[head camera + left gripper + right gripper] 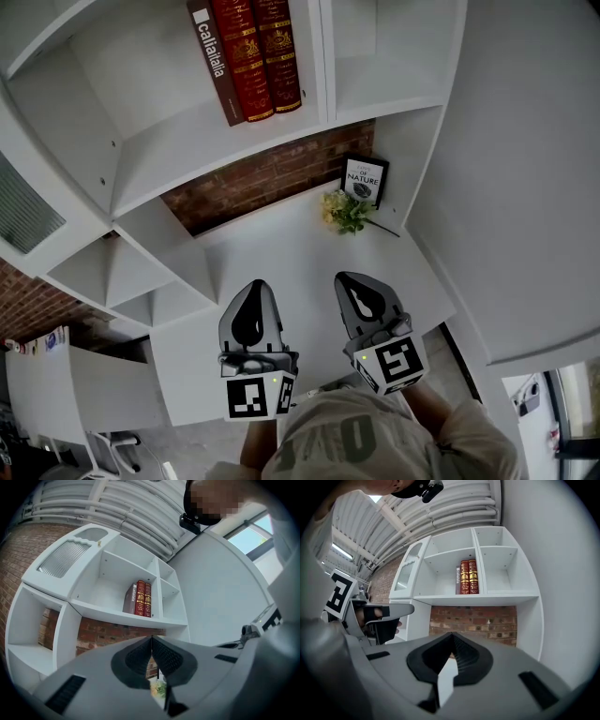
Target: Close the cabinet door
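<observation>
left gripper (253, 291) & right gripper (354, 285) both closed, nothing btwn jaws, side by side over desk (281, 248). cabinet door (28, 214) stands open at 10 o'clock, head view.

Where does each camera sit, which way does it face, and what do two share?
Head view: on the head, steeply down at the desk; left tool, right tool, shirt.
Left gripper view: on left tool, up at the shelves; own shut jaws.
Right gripper view: on right tool, toward the shelves; shut jaws, left tool.
Shared: red books, all three.
</observation>
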The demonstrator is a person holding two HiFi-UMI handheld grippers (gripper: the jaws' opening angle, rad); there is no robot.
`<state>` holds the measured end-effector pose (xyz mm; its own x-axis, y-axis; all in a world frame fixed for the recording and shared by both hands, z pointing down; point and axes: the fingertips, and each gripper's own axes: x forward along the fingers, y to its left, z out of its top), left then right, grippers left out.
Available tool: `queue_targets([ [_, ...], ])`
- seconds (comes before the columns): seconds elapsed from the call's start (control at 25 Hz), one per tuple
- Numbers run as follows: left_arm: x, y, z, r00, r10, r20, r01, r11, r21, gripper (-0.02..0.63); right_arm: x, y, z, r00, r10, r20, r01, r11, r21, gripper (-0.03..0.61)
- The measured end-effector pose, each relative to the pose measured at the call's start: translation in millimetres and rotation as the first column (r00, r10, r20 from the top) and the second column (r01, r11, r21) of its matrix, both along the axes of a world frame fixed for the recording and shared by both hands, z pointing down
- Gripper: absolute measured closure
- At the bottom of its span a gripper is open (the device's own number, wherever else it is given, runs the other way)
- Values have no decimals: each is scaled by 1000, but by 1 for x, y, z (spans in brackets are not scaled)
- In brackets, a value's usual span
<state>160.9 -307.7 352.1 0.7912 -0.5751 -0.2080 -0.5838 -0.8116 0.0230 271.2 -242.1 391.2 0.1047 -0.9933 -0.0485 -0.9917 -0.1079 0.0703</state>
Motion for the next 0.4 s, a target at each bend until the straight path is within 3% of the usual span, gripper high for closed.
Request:
queue_targets([
  [0.4, -3, 0, 6, 1000, 13, -6, -13, 1000, -25, 600, -8, 6, 14, 1000, 13, -1, -13, 999, -36, 563],
])
